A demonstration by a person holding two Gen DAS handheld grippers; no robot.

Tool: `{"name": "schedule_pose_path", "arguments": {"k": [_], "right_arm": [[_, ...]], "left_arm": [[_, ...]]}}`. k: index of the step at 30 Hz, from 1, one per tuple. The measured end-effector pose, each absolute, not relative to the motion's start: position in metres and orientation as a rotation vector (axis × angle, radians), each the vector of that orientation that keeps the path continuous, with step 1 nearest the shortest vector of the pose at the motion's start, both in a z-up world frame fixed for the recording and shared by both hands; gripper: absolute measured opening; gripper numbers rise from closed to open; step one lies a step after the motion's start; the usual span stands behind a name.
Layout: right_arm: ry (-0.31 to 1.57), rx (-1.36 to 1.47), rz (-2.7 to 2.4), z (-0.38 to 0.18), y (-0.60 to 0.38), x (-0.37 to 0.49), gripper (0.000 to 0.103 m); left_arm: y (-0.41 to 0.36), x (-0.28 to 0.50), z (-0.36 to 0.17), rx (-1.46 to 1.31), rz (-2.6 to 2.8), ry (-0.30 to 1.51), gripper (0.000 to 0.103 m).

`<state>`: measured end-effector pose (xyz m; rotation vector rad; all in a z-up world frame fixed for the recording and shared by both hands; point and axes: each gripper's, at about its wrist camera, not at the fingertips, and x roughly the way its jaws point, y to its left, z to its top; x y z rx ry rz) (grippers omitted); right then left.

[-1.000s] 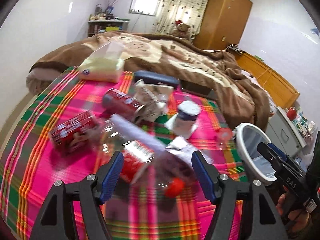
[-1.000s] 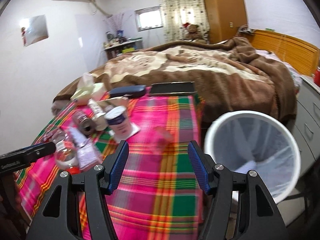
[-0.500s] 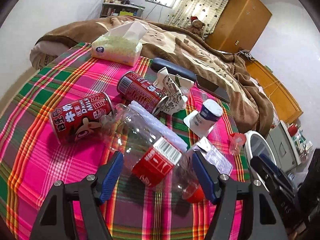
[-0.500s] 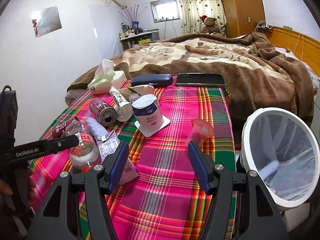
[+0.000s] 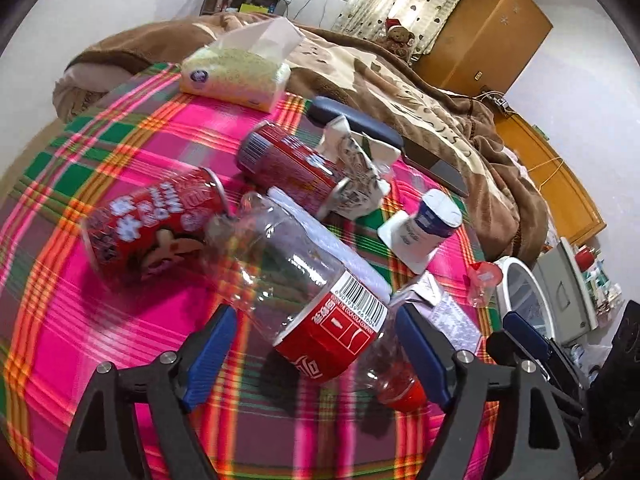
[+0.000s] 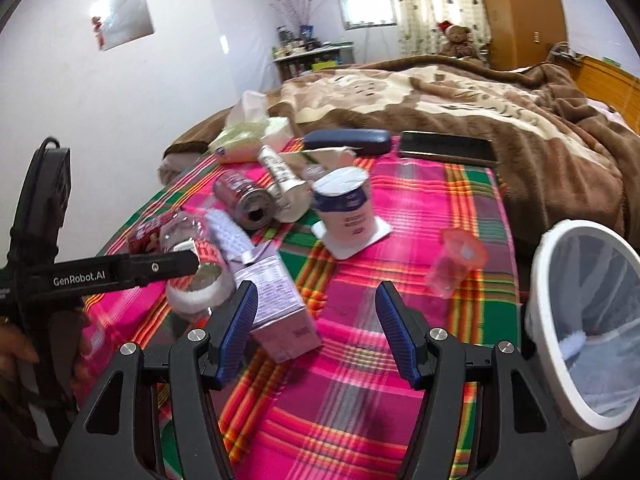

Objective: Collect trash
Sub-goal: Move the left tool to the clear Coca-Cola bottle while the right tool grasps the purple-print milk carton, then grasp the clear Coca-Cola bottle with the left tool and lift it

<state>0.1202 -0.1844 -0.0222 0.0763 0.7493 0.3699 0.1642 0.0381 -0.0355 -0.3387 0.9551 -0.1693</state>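
We find the clear bottle [image 5: 316, 300] lying on the plaid bench [image 5: 80, 360], cap end nearest, long axis slanting between our left hand-held gripper's [image 5: 316, 356] opening jaws, untouched.

You stand in a bedroom with white walls [image 6: 168, 92]. Daylight comes through a small window [image 6: 366, 10] beside a patterned curtain [image 6: 434, 4]. A cluttered shelf [image 6: 310, 54] sits under the window. A tall wooden wardrobe [image 5: 486, 34] fills the corner, a teddy bear [image 6: 458, 40] before it. The bed [image 6: 460, 96] wears a brown and cream blanket, with a wooden headboard [image 5: 554, 184] at its far side.
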Motion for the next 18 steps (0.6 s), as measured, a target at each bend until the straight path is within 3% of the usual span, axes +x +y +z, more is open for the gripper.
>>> {"name": "schedule_pose_path", "arguments": {"k": [12,15,18], "right_arm": [[0.822,0.000,0.417,-0.036,-0.157,0.133,0.063],[0.823,0.006,0.399,-0.038,-0.158,0.134,0.044],[0.818,0.006,0.372,-0.037,-0.161,0.131,0.043]], "left_arm": [[0.060,0.163,-0.032,-0.341,-0.147,0.962,0.084],[0.063,0.165,-0.031,-0.374,-0.143,0.954,0.083],[0.062,0.170,-0.029,-0.394,-0.137,0.945,0.083]]}}
